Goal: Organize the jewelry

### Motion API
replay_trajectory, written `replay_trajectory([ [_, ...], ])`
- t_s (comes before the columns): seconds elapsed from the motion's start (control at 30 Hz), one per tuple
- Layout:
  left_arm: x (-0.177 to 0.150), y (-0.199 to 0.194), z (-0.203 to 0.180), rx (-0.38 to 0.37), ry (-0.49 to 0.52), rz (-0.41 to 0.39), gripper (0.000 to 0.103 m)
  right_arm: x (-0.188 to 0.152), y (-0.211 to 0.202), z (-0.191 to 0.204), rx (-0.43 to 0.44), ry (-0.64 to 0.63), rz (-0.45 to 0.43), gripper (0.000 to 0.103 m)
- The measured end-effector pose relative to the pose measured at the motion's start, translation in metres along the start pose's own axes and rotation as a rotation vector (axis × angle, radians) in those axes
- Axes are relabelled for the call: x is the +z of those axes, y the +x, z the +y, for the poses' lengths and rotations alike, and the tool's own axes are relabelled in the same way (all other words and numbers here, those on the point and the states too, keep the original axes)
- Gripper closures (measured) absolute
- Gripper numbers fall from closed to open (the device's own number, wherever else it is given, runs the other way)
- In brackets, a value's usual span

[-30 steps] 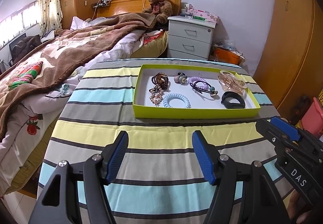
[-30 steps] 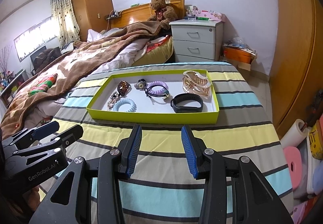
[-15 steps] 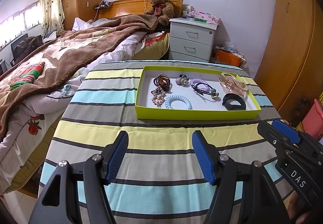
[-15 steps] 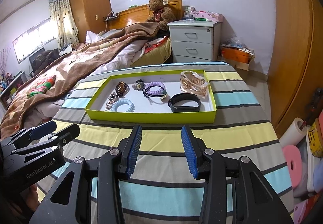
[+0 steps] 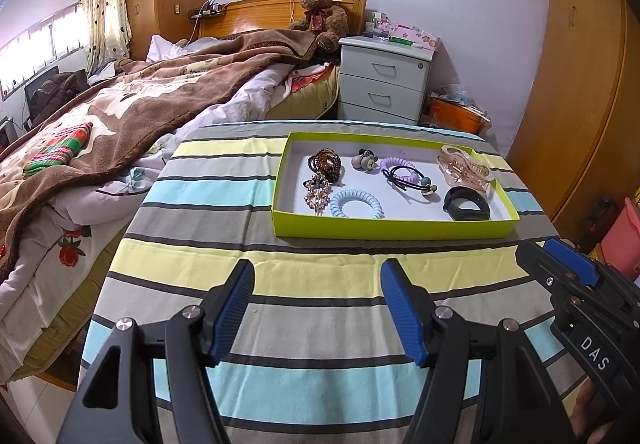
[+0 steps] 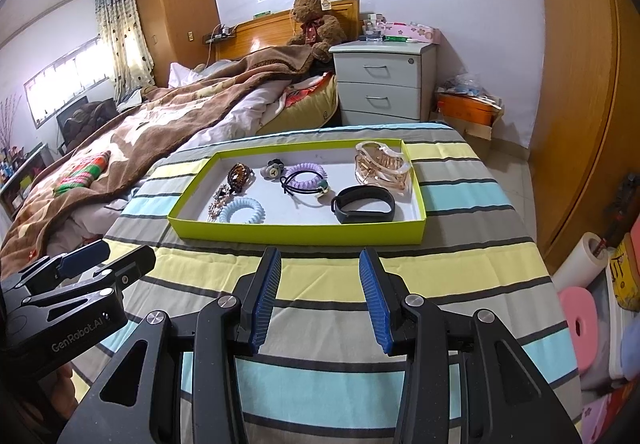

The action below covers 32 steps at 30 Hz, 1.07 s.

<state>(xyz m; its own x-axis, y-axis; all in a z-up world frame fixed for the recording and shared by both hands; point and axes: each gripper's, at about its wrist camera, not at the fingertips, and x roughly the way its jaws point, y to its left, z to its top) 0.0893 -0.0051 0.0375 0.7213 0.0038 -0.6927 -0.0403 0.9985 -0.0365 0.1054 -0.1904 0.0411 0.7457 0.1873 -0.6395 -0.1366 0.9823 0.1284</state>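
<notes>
A lime-green tray [image 5: 392, 230] [image 6: 296, 234] lies on the striped tablecloth [image 5: 320, 324], beyond both grippers. Inside it are a brown bead bracelet [image 5: 324, 164], a crystal brooch [image 5: 317, 192], a light-blue coil tie [image 5: 356, 204] [image 6: 244, 210], a bear hair tie [image 5: 365, 160], a purple coil tie [image 5: 386, 163], a clear amber claw clip [image 5: 464, 166] [image 6: 382, 164] and a black wristband [image 5: 466, 204] [image 6: 364, 206]. My left gripper [image 5: 316, 284] [image 6: 100, 256] hovers open over the cloth, holding nothing. Beside it on the right, my right gripper [image 6: 320, 264] [image 5: 560, 264] is open and holds nothing.
A bed [image 5: 120, 116] with a brown blanket runs along the table's left side. A grey nightstand [image 5: 384, 80] stands behind the table and a wooden wardrobe [image 6: 580, 104] to the right. A pink stool [image 6: 576, 316] and a paper roll [image 6: 580, 260] sit on the floor at the right.
</notes>
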Motion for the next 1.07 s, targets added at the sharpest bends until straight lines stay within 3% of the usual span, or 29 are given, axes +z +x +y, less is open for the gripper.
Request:
replay_trajectory([
  [1.07, -0.0026, 0.0026, 0.0045, 0.006, -0.007, 0.010, 0.035, -0.0011, 0.0004, 0.0005, 0.000, 0.001, 0.005, 0.061],
])
